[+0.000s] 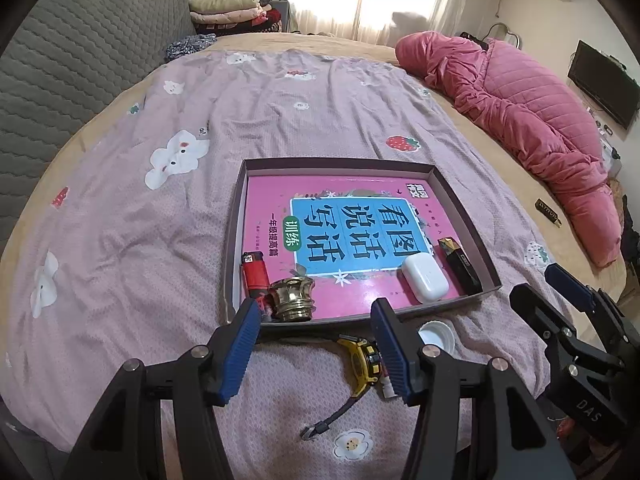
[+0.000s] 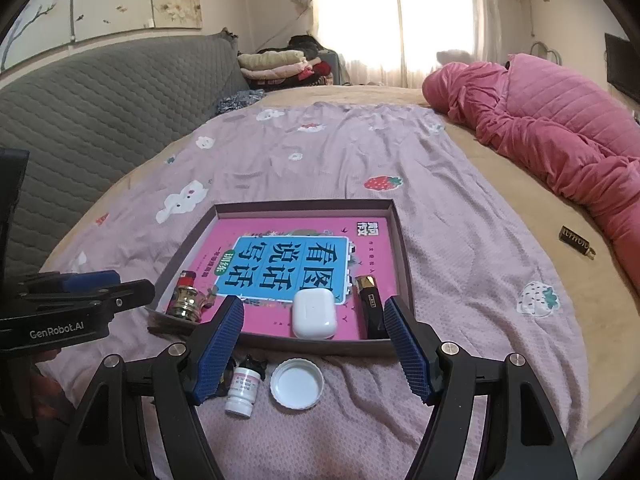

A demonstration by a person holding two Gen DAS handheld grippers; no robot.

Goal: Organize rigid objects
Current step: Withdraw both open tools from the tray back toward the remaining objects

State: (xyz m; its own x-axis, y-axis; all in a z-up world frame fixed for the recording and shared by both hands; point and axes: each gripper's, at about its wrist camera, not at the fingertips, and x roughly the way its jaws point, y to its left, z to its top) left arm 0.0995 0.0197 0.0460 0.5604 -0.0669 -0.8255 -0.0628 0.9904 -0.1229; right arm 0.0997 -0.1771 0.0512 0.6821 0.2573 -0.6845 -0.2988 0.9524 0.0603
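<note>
Bedsheet w/ box tray; both grippers angled down over tray's near edge: left gripper & right gripper wide open, empty.

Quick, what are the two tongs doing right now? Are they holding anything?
Left tongs: open, holding nothing.
Right tongs: open, holding nothing.

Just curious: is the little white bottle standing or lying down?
Lying down: the white bottle rests on its side on the bedsheet.
</note>
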